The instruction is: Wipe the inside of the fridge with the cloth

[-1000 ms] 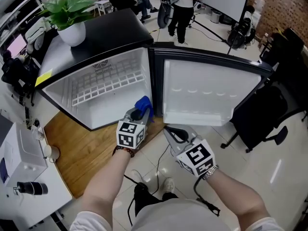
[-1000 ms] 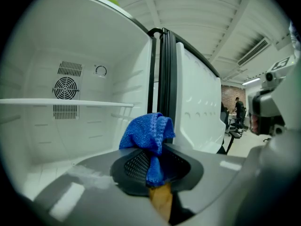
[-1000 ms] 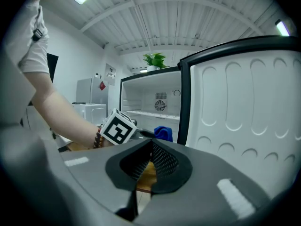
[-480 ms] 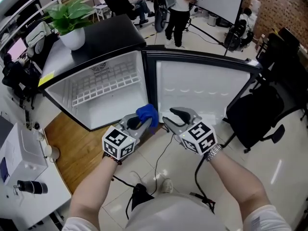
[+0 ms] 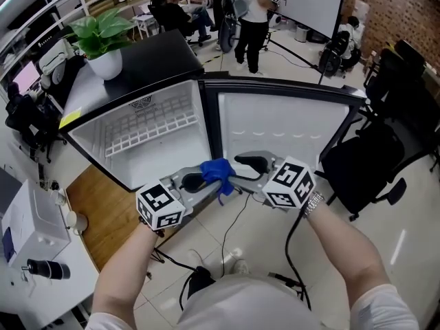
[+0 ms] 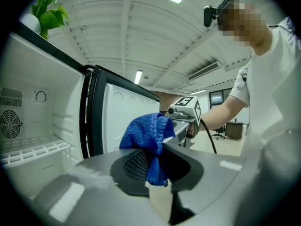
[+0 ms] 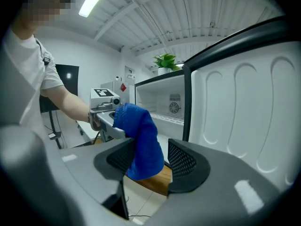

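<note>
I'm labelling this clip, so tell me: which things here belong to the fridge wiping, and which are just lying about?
In the job: blue cloth, clamped in the left gripper; right gripper, whose jaws have just been opening with the cloth hanging between them; fridge with its door open.
Lying about: potted plant on the fridge top; black office chair.
</note>
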`<state>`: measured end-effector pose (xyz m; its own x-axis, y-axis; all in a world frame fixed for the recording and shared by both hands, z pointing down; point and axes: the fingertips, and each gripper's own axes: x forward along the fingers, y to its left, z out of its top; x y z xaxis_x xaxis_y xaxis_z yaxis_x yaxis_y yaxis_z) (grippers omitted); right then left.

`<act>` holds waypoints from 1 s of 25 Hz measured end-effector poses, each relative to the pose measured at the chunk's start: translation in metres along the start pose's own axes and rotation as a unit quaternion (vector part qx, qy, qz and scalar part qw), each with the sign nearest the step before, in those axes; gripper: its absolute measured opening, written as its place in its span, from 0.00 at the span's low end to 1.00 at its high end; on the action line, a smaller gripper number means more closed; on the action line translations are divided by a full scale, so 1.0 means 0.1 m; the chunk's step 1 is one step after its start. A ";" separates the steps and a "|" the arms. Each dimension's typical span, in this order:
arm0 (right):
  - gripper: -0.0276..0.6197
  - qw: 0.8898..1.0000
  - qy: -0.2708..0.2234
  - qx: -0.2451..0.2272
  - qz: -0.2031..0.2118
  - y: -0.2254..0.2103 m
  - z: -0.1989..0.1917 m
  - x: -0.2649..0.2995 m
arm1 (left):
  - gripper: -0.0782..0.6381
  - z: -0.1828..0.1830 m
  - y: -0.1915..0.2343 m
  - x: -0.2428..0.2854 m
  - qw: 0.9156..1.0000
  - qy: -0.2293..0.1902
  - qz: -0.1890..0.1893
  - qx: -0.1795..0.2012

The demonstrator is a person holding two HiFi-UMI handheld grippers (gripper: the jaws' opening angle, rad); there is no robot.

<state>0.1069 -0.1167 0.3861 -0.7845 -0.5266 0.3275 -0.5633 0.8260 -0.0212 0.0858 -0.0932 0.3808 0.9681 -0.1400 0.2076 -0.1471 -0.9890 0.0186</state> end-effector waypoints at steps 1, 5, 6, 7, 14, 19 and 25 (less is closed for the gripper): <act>0.38 1.000 0.000 0.001 0.011 0.02 0.01 -0.01 | 0.19 0.02 -0.03 -0.01 1.000 0.001 -0.008 0.000; 0.38 0.998 -0.002 0.010 0.062 0.13 0.05 -0.05 | 0.19 0.08 -0.12 -0.03 0.999 0.005 -0.041 -0.009; 0.38 0.997 -0.002 0.013 0.078 0.16 0.06 -0.07 | 0.19 0.09 -0.16 -0.04 0.999 0.006 -0.053 -0.011; 0.38 0.995 -0.002 0.017 0.094 0.20 0.07 -0.08 | 0.19 0.11 -0.19 -0.04 0.998 0.007 -0.064 -0.014; 0.28 0.984 0.006 0.035 0.174 0.44 0.07 -0.14 | 0.19 0.13 -0.33 -0.04 0.994 0.028 -0.106 -0.021; 0.15 0.986 -0.001 0.036 0.164 0.45 0.04 -0.13 | 0.20 0.08 -0.29 0.00 0.995 0.037 -0.096 -0.012; 0.13 0.997 -0.024 0.026 0.073 0.21 0.04 -0.15 | 0.31 0.06 -0.04 0.07 0.999 0.033 -0.030 -0.006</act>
<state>0.1058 -0.0920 0.3766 -0.8694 -0.4123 0.2722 -0.4546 0.8834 -0.1137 0.0940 -0.0905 0.3761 0.9598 -0.0763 0.2702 -0.0919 -0.9947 0.0454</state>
